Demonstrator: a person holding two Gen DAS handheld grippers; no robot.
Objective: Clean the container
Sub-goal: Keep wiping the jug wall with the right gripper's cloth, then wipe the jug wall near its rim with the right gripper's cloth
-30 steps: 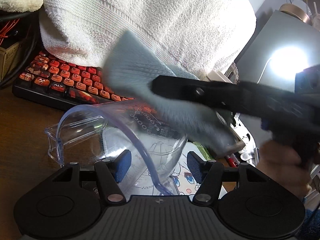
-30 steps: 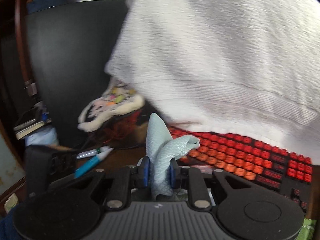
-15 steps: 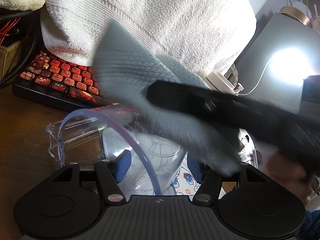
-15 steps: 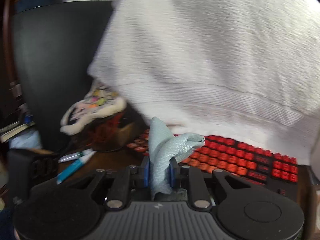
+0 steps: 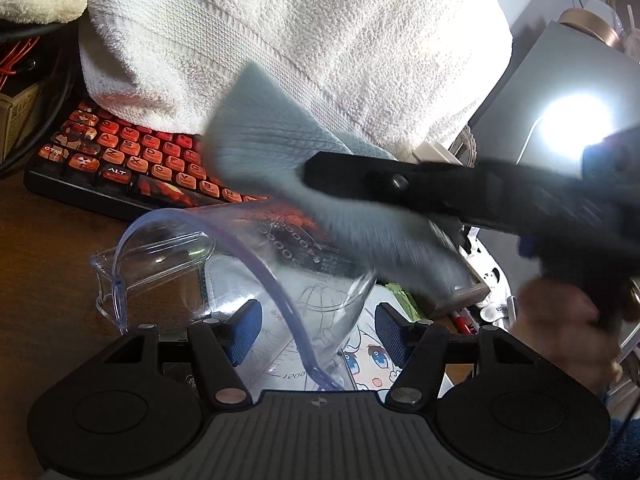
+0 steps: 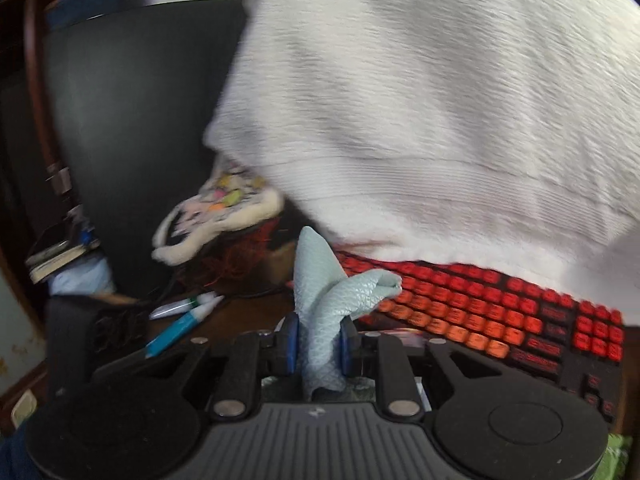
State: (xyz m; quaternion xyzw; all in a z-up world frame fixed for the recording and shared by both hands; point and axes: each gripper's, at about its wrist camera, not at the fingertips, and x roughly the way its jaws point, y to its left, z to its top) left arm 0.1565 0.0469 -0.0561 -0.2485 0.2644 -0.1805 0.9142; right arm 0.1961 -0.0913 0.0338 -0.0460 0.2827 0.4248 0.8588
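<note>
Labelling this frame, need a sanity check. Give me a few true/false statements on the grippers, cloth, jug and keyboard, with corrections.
1. The right gripper is shut on the blue cloth. True.
2. The clear jug lies between the left gripper fingers. True.
3. The keyboard has green keys. False: they are red-orange.
4. The white towel lies under the jug. False: it hangs behind, over the keyboard's far edge.
5. The cloth is stuffed deep inside the jug. False: it is at the rim.
</note>
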